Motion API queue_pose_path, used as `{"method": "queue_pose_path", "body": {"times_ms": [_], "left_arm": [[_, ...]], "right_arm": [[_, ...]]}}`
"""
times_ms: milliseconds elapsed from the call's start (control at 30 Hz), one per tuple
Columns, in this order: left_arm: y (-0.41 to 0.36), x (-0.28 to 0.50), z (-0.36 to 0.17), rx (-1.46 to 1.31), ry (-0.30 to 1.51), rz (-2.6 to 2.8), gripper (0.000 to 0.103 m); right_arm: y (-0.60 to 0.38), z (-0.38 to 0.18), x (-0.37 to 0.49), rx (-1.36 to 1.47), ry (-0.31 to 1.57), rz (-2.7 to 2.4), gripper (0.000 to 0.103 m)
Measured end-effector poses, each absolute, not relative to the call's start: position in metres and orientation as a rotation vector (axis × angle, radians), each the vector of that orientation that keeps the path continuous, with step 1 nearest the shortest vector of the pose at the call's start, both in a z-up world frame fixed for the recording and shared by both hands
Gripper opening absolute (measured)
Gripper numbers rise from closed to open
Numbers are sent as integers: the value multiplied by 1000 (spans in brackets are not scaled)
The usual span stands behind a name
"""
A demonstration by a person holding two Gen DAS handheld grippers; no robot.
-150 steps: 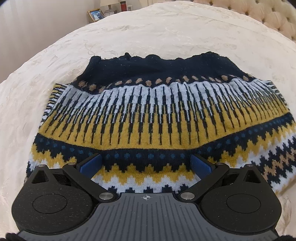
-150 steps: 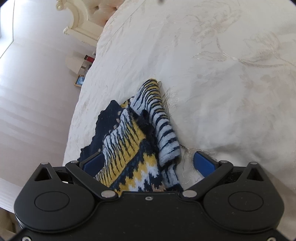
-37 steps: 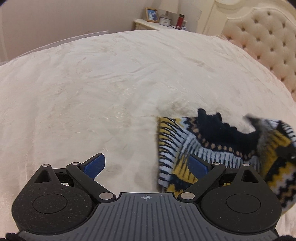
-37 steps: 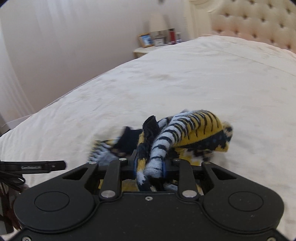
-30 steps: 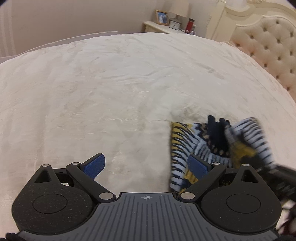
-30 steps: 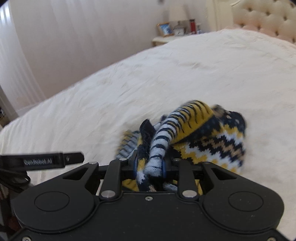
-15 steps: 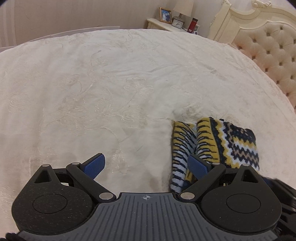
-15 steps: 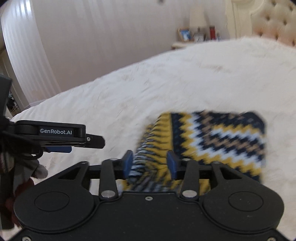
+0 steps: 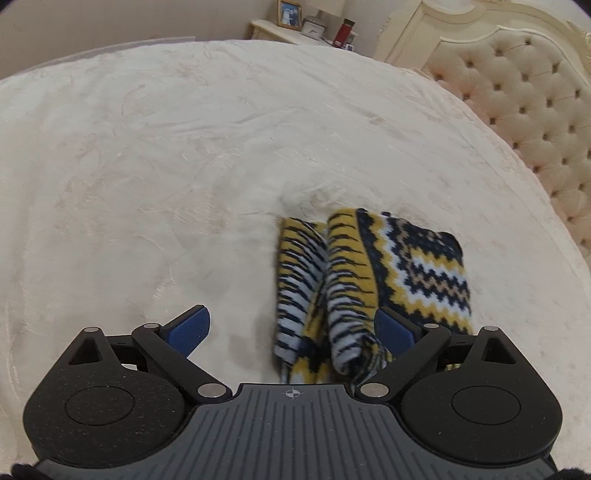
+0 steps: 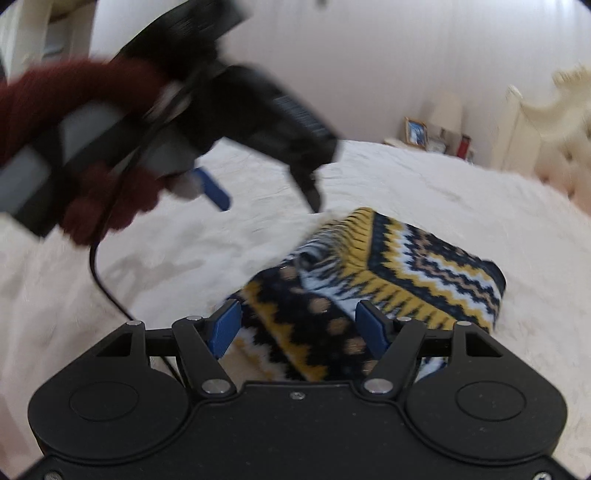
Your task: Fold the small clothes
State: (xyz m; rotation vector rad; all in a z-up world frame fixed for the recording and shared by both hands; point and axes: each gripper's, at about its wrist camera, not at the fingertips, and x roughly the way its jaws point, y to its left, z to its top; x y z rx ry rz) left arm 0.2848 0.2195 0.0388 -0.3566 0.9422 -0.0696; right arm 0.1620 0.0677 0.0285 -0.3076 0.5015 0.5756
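Note:
A small knitted garment in navy, yellow and white zigzag lies folded into a compact bundle on the cream bedspread. My left gripper is open and empty, its right finger just over the bundle's near left edge. My right gripper is open, its fingers either side of the garment's near end without gripping it. The left gripper also shows in the right wrist view, blurred, held above the bed by a hand in a dark red glove.
A tufted cream headboard runs along the right. A bedside table with a photo frame, a lamp and a red bottle stands beyond the bed's far edge. A black cable hangs from the left gripper.
The right gripper carried the bunched garment over, folding it onto itself, then opened and let go. The folded bundle now rests on the bed. The left gripper stayed open and has lifted.

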Motion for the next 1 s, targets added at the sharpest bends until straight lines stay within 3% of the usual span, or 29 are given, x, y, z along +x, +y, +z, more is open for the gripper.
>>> {"method": "queue_pose_path", "body": {"times_ms": [100,200,233,267,300,567,600,700,767,800,833,867,1000], "left_arm": [[218,286,36,-389,955,-99,97],[214,286,34,-409,964,-127,97],[212,287,33,-412,966,-139,97],[211,287,32,-413,967,-152,97],[208,287,32,-411,969,-165,97],[185,293,21,-455,994,-336,94],[181,294,19,-459,996,-351,83],[172,296,10,-443,998,-358,75],[168,297,4,-408,987,-334,61],[166,297,1,-394,976,-321,49],[166,297,-1,-384,955,-317,30],[167,296,-2,-378,931,-321,21],[178,285,16,-410,829,-327,19]], "right_arm": [[80,19,168,-361,484,558,68],[91,10,173,-430,474,531,59],[93,7,174,-449,471,515,47],[92,7,174,-451,469,499,23],[88,8,176,-426,472,485,15],[51,23,172,-226,463,574,14],[50,21,175,-221,468,582,14],[47,16,177,-201,481,598,14],[48,15,179,-198,484,603,14],[48,14,180,-197,485,605,14],[49,14,179,-195,484,605,15],[48,15,179,-193,483,603,15],[49,25,174,-184,435,602,15]]}}
